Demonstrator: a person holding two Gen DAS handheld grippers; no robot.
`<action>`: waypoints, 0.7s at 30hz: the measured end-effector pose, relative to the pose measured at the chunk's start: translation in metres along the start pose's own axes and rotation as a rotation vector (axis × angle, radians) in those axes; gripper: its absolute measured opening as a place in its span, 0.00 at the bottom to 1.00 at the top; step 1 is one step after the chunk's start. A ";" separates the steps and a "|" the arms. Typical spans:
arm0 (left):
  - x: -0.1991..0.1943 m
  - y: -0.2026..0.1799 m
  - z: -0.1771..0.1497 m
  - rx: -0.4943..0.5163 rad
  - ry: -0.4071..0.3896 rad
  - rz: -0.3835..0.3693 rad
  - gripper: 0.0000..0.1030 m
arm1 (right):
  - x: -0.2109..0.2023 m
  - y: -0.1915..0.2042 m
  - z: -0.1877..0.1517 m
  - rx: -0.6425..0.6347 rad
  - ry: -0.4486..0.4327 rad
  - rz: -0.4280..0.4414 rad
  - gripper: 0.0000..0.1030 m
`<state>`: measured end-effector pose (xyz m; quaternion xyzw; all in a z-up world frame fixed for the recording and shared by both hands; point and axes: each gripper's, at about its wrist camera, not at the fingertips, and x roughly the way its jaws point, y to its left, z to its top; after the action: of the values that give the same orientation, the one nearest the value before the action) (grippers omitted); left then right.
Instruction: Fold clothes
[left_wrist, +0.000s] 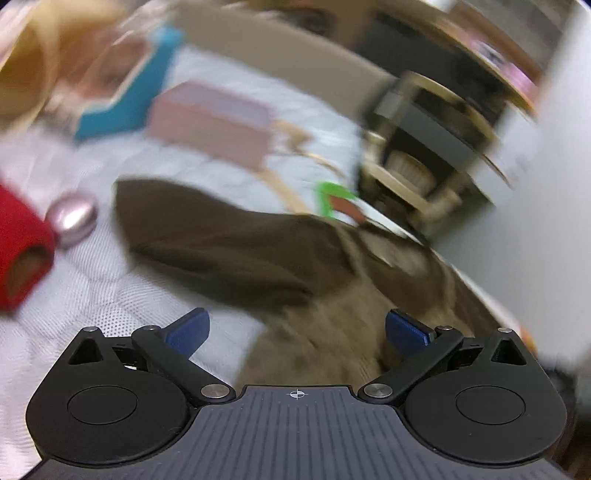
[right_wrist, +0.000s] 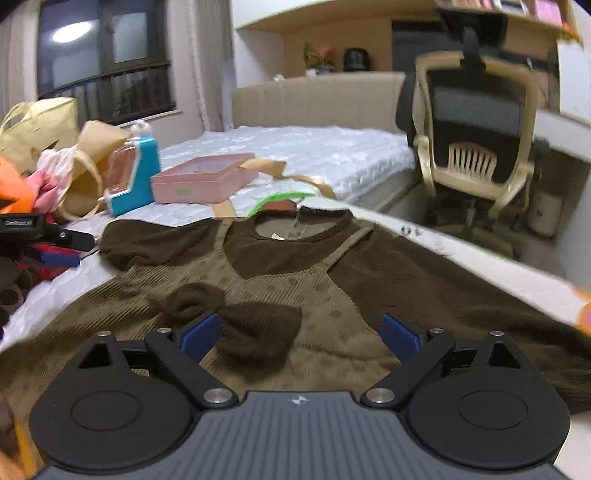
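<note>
both my grippers wide open over the brown top on the bed

my right gripper (right_wrist: 299, 332) points level along the brown top (right_wrist: 295, 266), which lies flat, neckline away from me, on the white mattress (right_wrist: 314, 147); its blue fingers (right_wrist: 199, 332) are spread far apart, gripping nothing, with the dark bow (right_wrist: 240, 317) just ahead of the near finger. my left gripper (left_wrist: 297, 330) is tilted, its view blurred, and hangs over the top's left sleeve (left_wrist: 207, 236), fingers equally spread and empty. a pink box (right_wrist: 203, 181) and a blue case (right_wrist: 135, 177) sit further up the mattress, and an office chair (right_wrist: 476, 147) stands beside the bed.
</note>
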<state>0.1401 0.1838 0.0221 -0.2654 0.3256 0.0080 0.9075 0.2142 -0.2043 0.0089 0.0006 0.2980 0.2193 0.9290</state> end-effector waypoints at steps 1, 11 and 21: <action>0.009 0.011 0.005 -0.080 0.000 0.005 1.00 | 0.009 -0.002 0.000 0.023 0.005 0.014 0.92; 0.075 0.048 0.048 -0.371 -0.181 0.226 0.95 | 0.044 -0.020 -0.017 0.159 0.012 0.113 0.96; 0.062 -0.060 0.057 0.132 -0.199 -0.042 0.16 | 0.052 -0.028 -0.016 0.214 0.039 0.174 1.00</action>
<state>0.2333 0.1506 0.0510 -0.2095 0.2279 -0.0062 0.9509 0.2547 -0.2107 -0.0367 0.1213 0.3363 0.2659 0.8952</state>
